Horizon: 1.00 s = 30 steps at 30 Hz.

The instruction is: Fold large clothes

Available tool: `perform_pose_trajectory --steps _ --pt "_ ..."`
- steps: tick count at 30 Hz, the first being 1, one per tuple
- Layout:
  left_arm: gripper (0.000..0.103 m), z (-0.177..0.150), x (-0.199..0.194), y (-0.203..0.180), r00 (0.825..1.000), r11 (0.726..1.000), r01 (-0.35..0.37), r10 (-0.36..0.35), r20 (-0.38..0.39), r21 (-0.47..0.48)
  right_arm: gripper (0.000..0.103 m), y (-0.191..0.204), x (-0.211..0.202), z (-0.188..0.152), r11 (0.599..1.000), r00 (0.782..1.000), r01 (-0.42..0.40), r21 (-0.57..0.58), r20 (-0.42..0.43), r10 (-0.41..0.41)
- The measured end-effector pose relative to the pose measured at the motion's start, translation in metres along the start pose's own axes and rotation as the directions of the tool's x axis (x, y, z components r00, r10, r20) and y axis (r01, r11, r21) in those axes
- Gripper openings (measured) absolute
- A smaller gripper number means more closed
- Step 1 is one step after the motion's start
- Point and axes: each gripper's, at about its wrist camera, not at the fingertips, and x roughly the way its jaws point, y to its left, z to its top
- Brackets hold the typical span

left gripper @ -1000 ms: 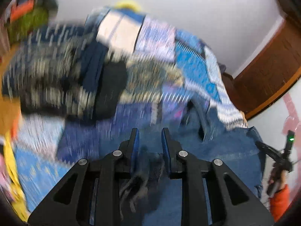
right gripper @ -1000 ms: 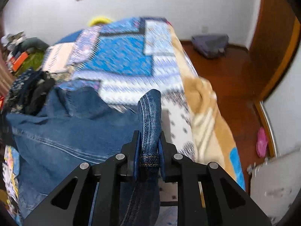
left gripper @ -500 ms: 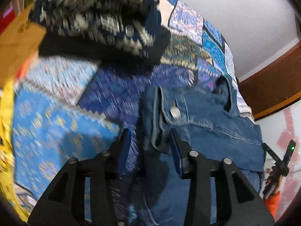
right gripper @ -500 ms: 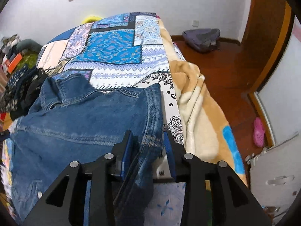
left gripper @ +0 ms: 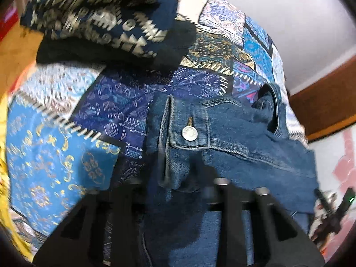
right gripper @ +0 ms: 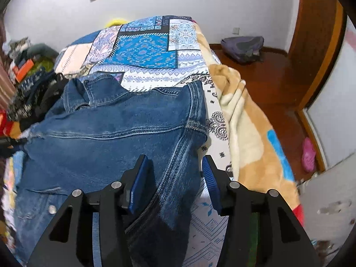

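A blue denim jacket (right gripper: 106, 138) lies spread on the patchwork bedspread (right gripper: 146, 53). In the left wrist view its buttoned cuff (left gripper: 189, 131) and collar (left gripper: 271, 104) lie on the bedspread (left gripper: 55, 155). My right gripper (right gripper: 175, 175) is open, its blue pads either side of the jacket's right shoulder and sleeve, which lies loose between them. My left gripper (left gripper: 175, 189) sits low over the cuff fabric; denim hides its fingertips, and the jaws stand wide apart.
A pile of dark patterned clothes (left gripper: 106, 22) lies at the bed's far left, also seen in the right wrist view (right gripper: 33, 93). A beige blanket (right gripper: 244, 120) hangs over the bed's right edge. A grey bag (right gripper: 242, 46) and a pink slipper (right gripper: 308, 155) lie on the wooden floor.
Both grippers have opened and let go of the jacket, which has dropped flat onto the bed. The left gripper has moved lower and closer to the cuff.
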Motion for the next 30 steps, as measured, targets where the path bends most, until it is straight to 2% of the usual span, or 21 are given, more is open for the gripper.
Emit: perform_pose_trajectory --steps 2,4,7,11,13,16,18,20,21,23,25,27,30 --pt "0.010 -0.001 -0.010 -0.008 1.000 1.000 0.009 -0.009 0.009 0.022 0.046 0.000 -0.002 -0.002 1.000 1.000 -0.006 0.016 0.000 0.006" --pt "0.008 -0.002 -0.025 -0.013 0.997 0.997 0.076 -0.076 0.004 0.004 0.046 0.002 -0.007 -0.003 1.000 1.000 0.005 0.005 0.010 -0.005" --pt "0.007 -0.003 -0.061 -0.024 0.982 0.983 0.186 -0.186 0.016 -0.002 0.046 0.007 -0.023 -0.005 0.999 0.999 0.022 -0.048 0.040 -0.020" --pt "0.007 -0.011 -0.107 -0.037 0.962 0.964 0.264 -0.265 0.063 0.035 0.046 0.008 -0.044 -0.005 0.995 0.995 0.038 -0.096 0.098 -0.029" --pt "0.007 -0.018 -0.123 -0.040 0.959 0.961 0.270 -0.274 0.076 0.056 0.046 0.006 -0.052 -0.004 0.995 0.992 0.040 -0.096 0.123 -0.028" --pt "0.007 -0.029 -0.126 -0.037 0.968 0.969 0.232 -0.239 0.074 0.089 0.046 0.001 -0.056 -0.003 0.998 0.991 0.017 -0.067 0.136 -0.008" --pt "0.007 -0.038 -0.112 -0.028 0.979 0.975 0.196 -0.201 0.044 0.100 0.046 -0.002 -0.054 -0.004 0.999 0.991 0.007 -0.042 0.132 -0.002" --pt "0.007 -0.047 -0.094 -0.022 0.993 0.985 0.106 -0.111 0.030 0.134 0.046 -0.003 -0.049 -0.005 1.000 0.993 0.001 -0.027 0.115 0.002" --pt "0.007 -0.054 -0.080 -0.020 0.999 0.983 0.025 -0.029 0.022 0.180 0.046 -0.003 -0.044 -0.006 1.000 0.995 -0.002 -0.022 0.102 0.004" --pt "0.009 -0.065 -0.056 -0.016 0.996 0.963 -0.093 0.092 0.019 0.251 0.046 -0.002 -0.040 -0.009 1.000 0.996 0.000 -0.026 0.088 0.003" --pt "0.016 -0.075 -0.034 -0.009 0.986 0.941 -0.162 0.169 0.001 0.299 0.046 -0.001 -0.039 -0.012 0.999 0.997 0.003 -0.034 0.079 0.000" --pt "0.022 -0.077 -0.025 -0.003 0.982 0.938 -0.177 0.188 -0.008 0.298 0.046 0.000 -0.035 -0.012 0.999 0.998 0.006 -0.043 0.065 -0.003" --pt "0.034 -0.068 -0.032 0.001 0.987 0.951 -0.161 0.161 0.025 0.265 0.046 -0.002 -0.030 -0.009 0.999 0.999 -0.007 -0.045 0.044 0.009"
